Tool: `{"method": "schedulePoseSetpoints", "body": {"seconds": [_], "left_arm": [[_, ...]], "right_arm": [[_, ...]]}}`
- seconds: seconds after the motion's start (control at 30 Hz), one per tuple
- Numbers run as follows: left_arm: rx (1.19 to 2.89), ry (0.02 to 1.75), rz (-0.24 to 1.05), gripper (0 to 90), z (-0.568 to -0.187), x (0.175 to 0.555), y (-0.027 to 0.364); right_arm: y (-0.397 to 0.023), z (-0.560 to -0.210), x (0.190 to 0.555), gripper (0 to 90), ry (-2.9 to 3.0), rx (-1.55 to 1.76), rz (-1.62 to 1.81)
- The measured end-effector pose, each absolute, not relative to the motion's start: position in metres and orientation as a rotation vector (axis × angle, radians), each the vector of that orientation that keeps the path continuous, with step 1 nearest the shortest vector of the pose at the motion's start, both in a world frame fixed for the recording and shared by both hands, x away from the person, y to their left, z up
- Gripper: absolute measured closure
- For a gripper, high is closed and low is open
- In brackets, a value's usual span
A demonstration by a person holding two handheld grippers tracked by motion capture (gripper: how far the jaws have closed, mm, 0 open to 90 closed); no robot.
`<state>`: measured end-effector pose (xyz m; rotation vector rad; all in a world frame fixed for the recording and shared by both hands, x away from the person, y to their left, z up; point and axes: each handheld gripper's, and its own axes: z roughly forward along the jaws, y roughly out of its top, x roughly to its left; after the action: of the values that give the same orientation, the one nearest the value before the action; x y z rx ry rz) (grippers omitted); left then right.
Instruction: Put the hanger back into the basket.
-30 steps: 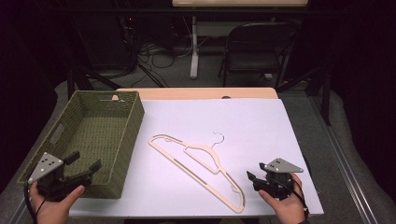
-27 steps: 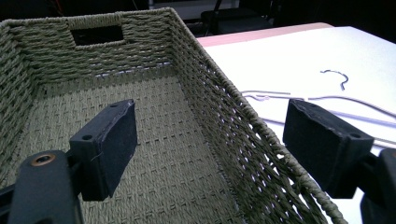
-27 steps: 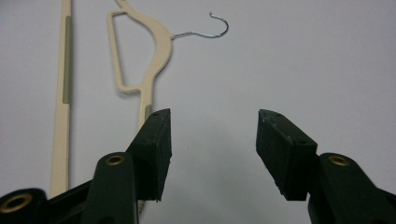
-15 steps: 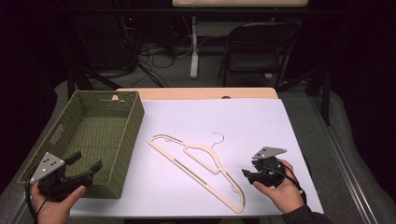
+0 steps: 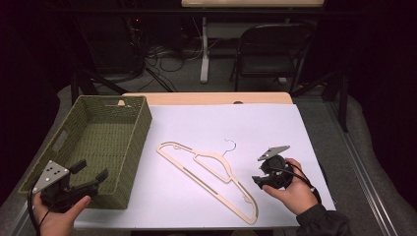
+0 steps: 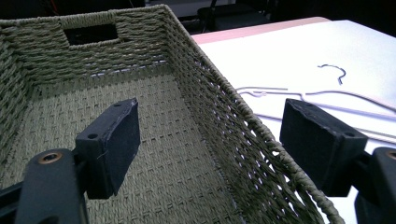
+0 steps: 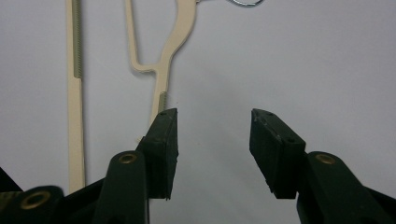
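Right claw [image 5: 263,173] jaws apart, just beside the cream plastic hanger [image 5: 211,177], nearer than the left. Hanger's long axis runs diagonally across the counter [image 5: 275,128]. Left claw [image 5: 91,169] also apart, over the green woven basket [image 5: 142,123].

Cream plastic hanger [image 5: 211,179] with a metal hook [image 5: 229,145], flat on the white table cover [image 5: 275,128], slanted from upper left down to lower right, hook toward the far side. Lay just right of the woven green basket [image 5: 140,142], not touching it. Basket upright and open-topped at the table's left, with cut-out handles in its walls, nothing inside.
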<state>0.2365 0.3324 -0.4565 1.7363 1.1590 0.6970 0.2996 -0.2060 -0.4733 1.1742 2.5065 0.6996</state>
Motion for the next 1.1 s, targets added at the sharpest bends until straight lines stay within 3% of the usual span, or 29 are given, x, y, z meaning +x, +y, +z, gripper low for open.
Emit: {"method": "schedulePoseSetpoints", "body": {"seconds": [0.57, 0.77, 0.9, 1.1], "left_arm": [[1.739, 1.154, 0.692, 22.2, -0.458, 0.237, 0.332], [1.740, 1.155, 0.689, 22.5, -0.458, 0.237, 0.332], [1.739, 1.156, 0.687, 22.6, -0.459, 0.237, 0.332], [1.736, 1.159, 0.689, 22.8, -0.459, 0.237, 0.333]], "right_arm": [[-0.176, -0.489, 0.319, 65.9, 2.660, 1.206, 0.564], [-0.167, -0.496, 0.324, 65.1, 2.698, 1.197, 0.514], [-0.159, -0.502, 0.328, 59.4, 2.735, 1.188, 0.462], [-0.154, -0.510, 0.330, 62.0, 2.747, 1.242, 0.448]]}}
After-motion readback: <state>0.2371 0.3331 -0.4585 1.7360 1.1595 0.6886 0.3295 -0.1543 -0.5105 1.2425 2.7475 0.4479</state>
